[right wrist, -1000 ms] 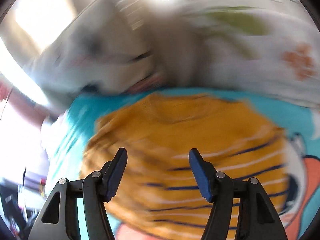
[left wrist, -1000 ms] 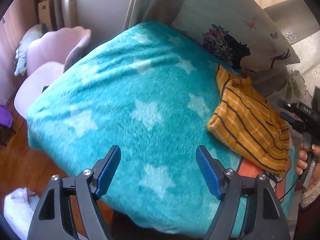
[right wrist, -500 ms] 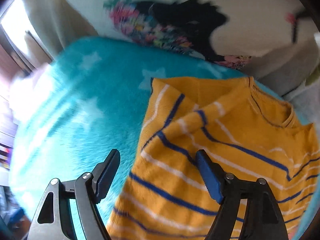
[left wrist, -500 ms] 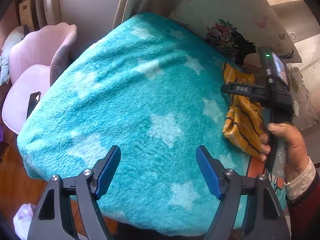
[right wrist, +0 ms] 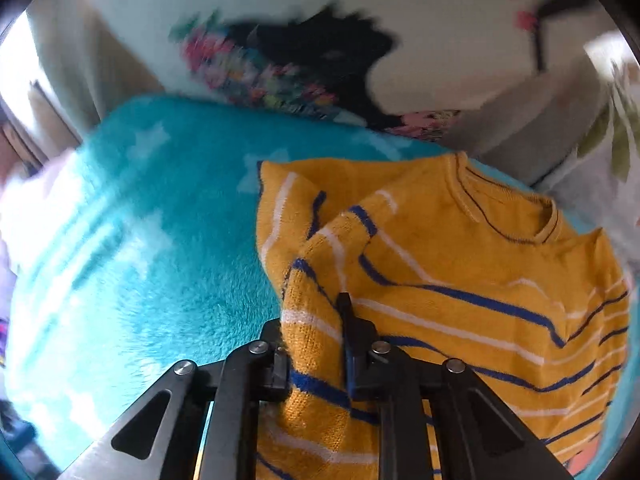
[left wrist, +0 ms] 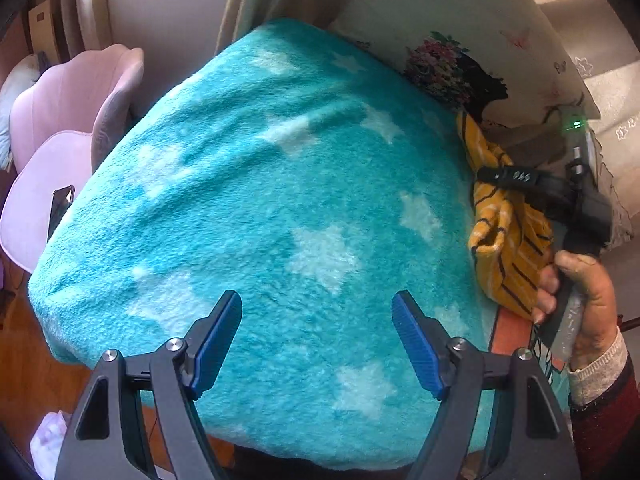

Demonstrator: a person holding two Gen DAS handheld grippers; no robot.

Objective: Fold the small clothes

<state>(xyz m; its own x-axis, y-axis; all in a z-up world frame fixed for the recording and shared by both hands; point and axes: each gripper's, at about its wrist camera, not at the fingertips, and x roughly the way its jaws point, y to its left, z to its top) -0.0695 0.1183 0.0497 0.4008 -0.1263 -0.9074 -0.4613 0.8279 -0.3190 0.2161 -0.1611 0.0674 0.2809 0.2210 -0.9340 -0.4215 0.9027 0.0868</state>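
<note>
A small yellow striped sweater [right wrist: 460, 264] lies at the far right of a bed covered by a turquoise star-print blanket [left wrist: 280, 208], close beside a printed pillow [left wrist: 480, 52] at the head of the bed. The right gripper [right wrist: 316, 344] has just been closing and now pinches a bunched fold of the sweater's left edge, apparently a sleeve, the knit squeezed between its jaws. From the left wrist view, the same tool is seen in the person's hand [left wrist: 576, 292], reaching down over the garment with fabric gathered up under it.

The left gripper [left wrist: 316, 336] hangs over the bare middle of the blanket, well apart from the sweater, its blue pads [left wrist: 412, 340] spread wide with nothing between them. A pink chair [left wrist: 60, 128] stands beside the bed on the left.

The step in hand looks to be the opening grab: securing the garment before it is drawn out onto open blanket and laid flat. No fold appears made yet; the sweater sits rumpled, collar toward the pillow, one side doubled over the chest.

The next move probably calls for pulling the pinched sleeve toward the centre of the bed, where there is room, and for the left gripper to travel right and take a second hold, likely on the hem or the opposite shoulder, so the cloth can be spread between two points. The soft knit will stretch and sag, so a steady, even pull matters.
</note>
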